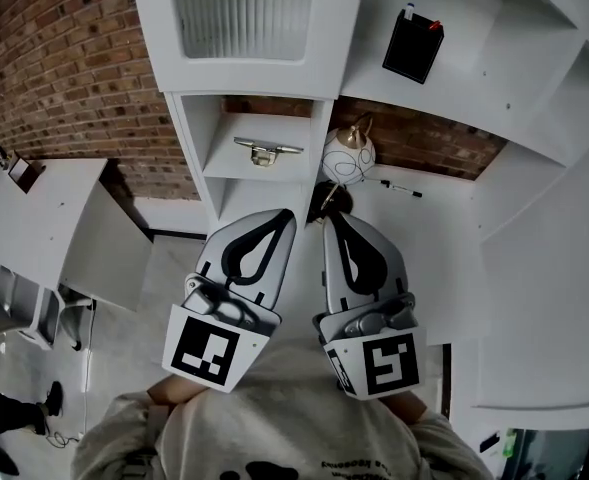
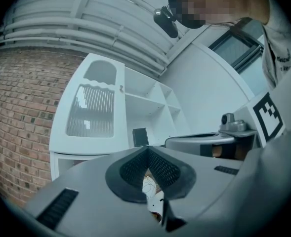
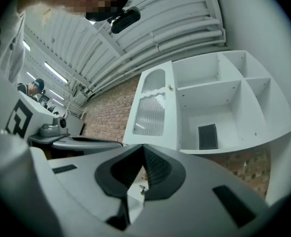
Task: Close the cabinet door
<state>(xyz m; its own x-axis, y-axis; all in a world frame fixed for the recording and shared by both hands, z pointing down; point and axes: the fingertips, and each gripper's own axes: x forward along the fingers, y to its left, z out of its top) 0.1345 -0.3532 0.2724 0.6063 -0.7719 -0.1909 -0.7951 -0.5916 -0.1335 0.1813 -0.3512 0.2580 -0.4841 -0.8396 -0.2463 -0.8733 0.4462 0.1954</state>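
Observation:
The white cabinet door (image 1: 242, 13) has a ribbed glass pane and covers the left column of the upper cabinet; it looks flush with the cabinet front. The same door (image 2: 91, 110) shows in the left gripper view, and the door (image 3: 150, 113) also shows in the right gripper view. Both grippers hang side by side in front of my chest, well short of the door. The left gripper (image 1: 286, 216) is shut with nothing in it, its tips (image 2: 148, 152) meeting. My right gripper (image 1: 330, 218) is likewise shut and holds nothing, pads closed (image 3: 143, 149).
A black box (image 1: 412, 46) stands on the open shelf right of the door. Below, a gold fitting (image 1: 266, 150) lies in a cubby, a round white ornament (image 1: 348, 155) and a pen (image 1: 399, 187) rest on the white counter. A white desk (image 1: 44, 218) stands at left.

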